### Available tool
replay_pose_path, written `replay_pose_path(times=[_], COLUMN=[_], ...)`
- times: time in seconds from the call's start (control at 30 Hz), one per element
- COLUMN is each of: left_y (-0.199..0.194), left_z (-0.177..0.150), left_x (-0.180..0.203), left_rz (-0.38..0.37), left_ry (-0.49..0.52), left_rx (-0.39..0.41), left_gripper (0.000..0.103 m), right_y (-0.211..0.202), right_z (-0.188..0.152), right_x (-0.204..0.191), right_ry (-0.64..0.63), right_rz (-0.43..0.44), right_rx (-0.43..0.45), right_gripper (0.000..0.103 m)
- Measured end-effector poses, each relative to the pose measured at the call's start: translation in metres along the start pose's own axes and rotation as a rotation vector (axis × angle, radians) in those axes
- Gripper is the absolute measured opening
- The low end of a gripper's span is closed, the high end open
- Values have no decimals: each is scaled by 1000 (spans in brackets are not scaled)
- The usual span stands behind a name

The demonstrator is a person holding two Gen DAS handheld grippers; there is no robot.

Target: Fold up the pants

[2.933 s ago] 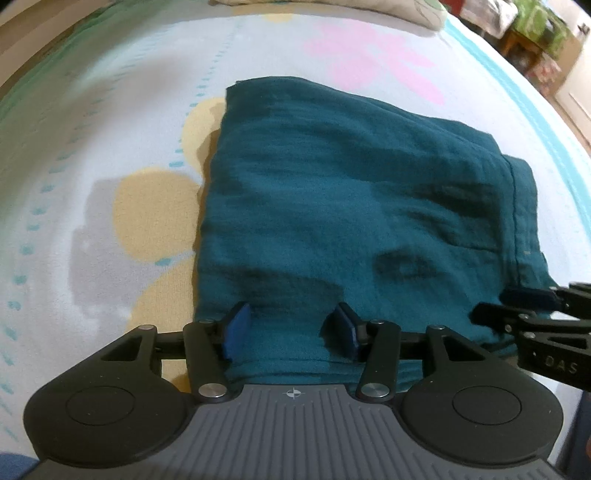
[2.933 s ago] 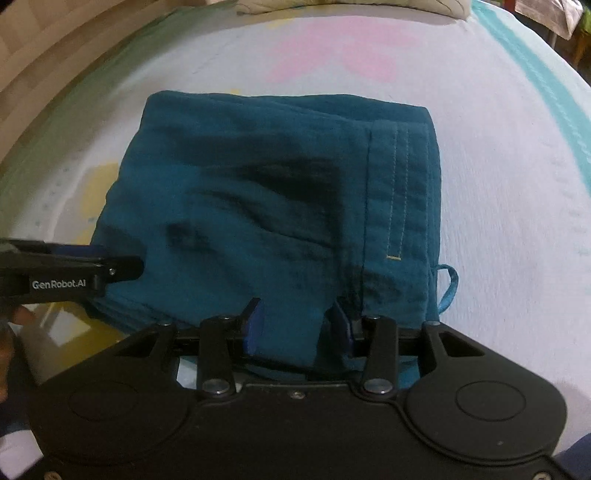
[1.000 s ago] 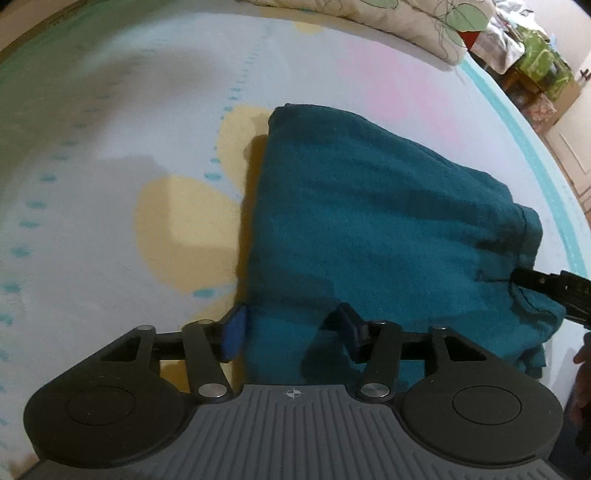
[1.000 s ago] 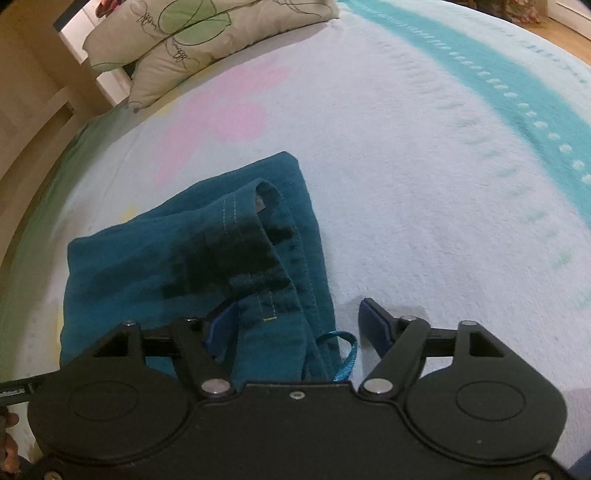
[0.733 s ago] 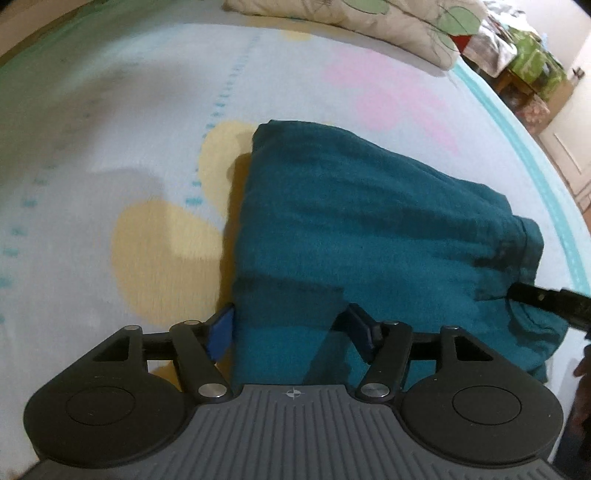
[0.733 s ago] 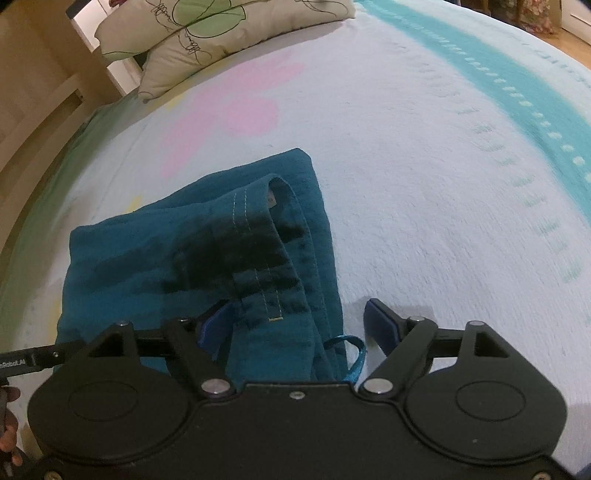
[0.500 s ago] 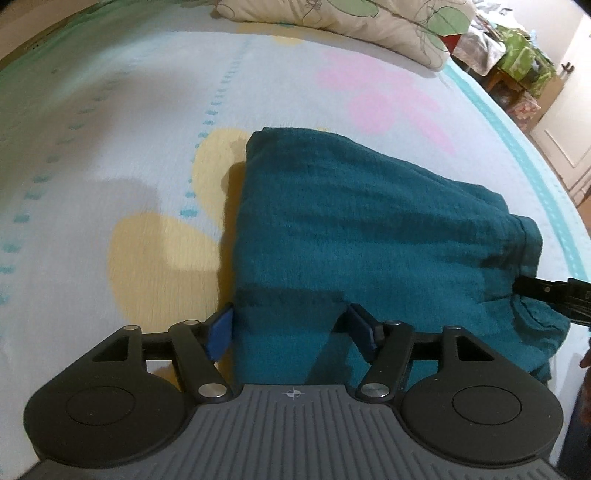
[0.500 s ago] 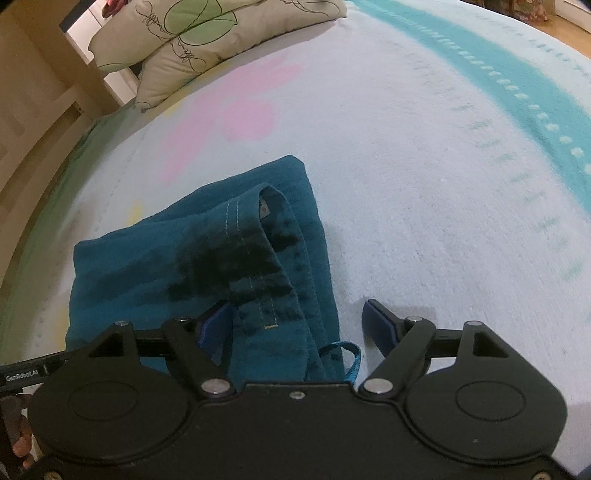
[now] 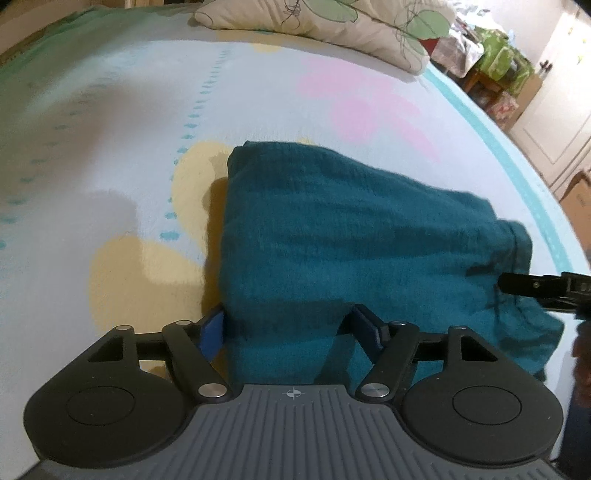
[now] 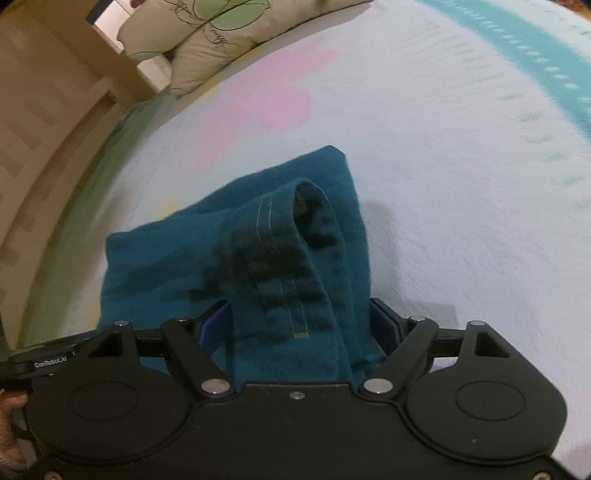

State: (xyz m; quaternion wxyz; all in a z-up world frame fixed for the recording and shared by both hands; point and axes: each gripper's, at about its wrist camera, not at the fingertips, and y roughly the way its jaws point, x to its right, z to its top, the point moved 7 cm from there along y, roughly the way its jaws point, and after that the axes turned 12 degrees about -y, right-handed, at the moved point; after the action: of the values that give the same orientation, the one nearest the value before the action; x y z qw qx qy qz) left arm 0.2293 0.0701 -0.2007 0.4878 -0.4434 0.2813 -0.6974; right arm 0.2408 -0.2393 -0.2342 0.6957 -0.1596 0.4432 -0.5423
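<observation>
Folded pants (image 9: 354, 236) on bed (image 9: 110, 155), pillows (image 9: 332, 22) behind

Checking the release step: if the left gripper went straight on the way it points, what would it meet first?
Probably the folded teal pants: the opening left gripper already has their near edge between its fingers.

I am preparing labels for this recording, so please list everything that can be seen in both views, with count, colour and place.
Folded teal cotton pants: one, teal, middle of the bed, near edge between both tongs.
Pale printed bedsheet: one, pale blue with pink and yellow flowers, under the pants.
Cream leaf-print pillows: two as far as I can tell, cream and green, head of the bed.
Wooden bed frame: one, light brown, beside the pillows.
Room clutter: count unclear, green and red, beyond the bed.
Left tongs: black, blue pads, jaws opening around the pants.
Right tongs: black, jaws apart around the pants' seam.
</observation>
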Motion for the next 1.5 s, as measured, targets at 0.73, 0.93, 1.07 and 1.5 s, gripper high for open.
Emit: replay_pose_path(times=[0.73,0.93,1.07,1.5], left_y=[-48,-95,-101,-50], left_z=[21,40,53,47], left_x=[16,-10,-47,-118], left_rz=[34,79,136,245], left_ry=[-128,-127,-183,-371], left_rx=[148,225,239,117], left_gripper=[9,9,9,22], right_y=[-27,-19,19,99], right_z=[24,60,83,92], right_x=[-43,-99,-130,-128], right_ry=[-61,-125,-168,-291], right_rz=[85,180,220,0], right_rx=[72,64,38,-74], right_gripper=[25,25,25,58])
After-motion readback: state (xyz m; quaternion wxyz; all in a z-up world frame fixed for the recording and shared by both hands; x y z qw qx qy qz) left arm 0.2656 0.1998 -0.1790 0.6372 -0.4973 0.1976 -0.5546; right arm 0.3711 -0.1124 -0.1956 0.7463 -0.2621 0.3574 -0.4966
